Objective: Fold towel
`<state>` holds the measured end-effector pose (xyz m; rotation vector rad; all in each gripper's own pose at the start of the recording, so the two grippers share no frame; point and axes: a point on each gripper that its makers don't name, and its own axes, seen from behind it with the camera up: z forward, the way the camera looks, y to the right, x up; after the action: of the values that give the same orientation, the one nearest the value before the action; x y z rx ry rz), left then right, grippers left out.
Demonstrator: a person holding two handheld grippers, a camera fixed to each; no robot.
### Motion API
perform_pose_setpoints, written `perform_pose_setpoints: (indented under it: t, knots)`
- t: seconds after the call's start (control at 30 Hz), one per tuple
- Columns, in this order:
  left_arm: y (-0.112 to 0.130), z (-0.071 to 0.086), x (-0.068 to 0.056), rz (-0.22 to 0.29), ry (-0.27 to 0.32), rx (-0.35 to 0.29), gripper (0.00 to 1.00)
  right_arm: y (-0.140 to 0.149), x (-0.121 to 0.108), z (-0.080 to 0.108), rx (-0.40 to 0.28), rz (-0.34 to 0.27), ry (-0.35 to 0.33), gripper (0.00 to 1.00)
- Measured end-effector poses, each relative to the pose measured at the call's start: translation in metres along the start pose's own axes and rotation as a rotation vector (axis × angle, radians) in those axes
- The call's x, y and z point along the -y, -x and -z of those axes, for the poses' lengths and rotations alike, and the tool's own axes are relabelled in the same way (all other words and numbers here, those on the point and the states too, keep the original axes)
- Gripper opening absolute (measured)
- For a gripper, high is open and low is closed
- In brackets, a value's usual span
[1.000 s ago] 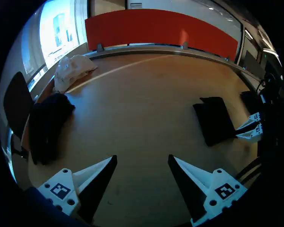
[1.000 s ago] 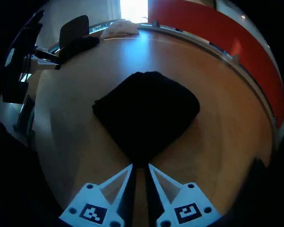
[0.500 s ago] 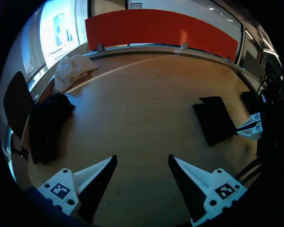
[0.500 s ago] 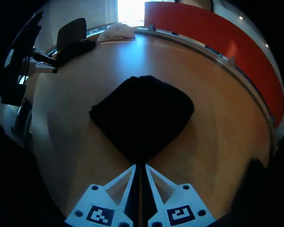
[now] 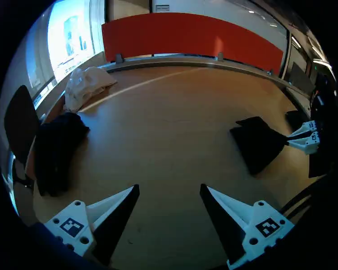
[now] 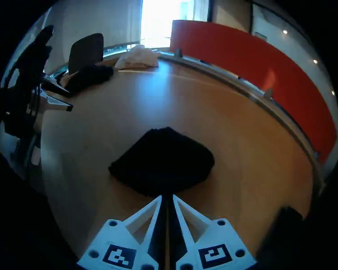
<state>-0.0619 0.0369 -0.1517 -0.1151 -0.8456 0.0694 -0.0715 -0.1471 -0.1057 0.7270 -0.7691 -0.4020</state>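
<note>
The left tongs (image 5: 169,186) hang released above the wooden surface (image 5: 169,112), with one white cloth heap (image 5: 85,83) and one dark bundle (image 5: 56,144) ahead to their left. The one black towel (image 6: 164,159) lies just before the right tongs (image 6: 168,198), which are clenched on its near corner.

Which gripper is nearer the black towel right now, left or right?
Right. The right gripper is shut on a corner of the black towel; the left gripper hangs open over the wooden table, well apart from the towel.
</note>
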Motion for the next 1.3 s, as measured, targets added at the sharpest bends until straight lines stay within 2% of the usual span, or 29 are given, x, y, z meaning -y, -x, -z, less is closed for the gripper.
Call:
perform_pose_setpoints:
  t: [0.33, 0.63, 0.87, 1.3]
  knots:
    - [-0.007, 0.004, -0.002, 0.002, 0.004, -0.021, 1.00, -0.069, -0.019, 0.028, -0.124, 0.041, 0.038, 0.07]
    - [-0.013, 0.007, -0.005, -0.001, 0.010, -0.037, 1.00, -0.111, -0.036, 0.055, -0.202, 0.046, 0.077, 0.07]
    - [-0.018, 0.008, -0.008, -0.006, 0.018, -0.047, 1.00, -0.121, -0.051, 0.072, -0.226, 0.036, 0.110, 0.07]
    - [-0.023, 0.006, -0.018, -0.022, 0.033, -0.053, 1.00, -0.120, -0.090, 0.096, -0.235, 0.020, 0.175, 0.07]
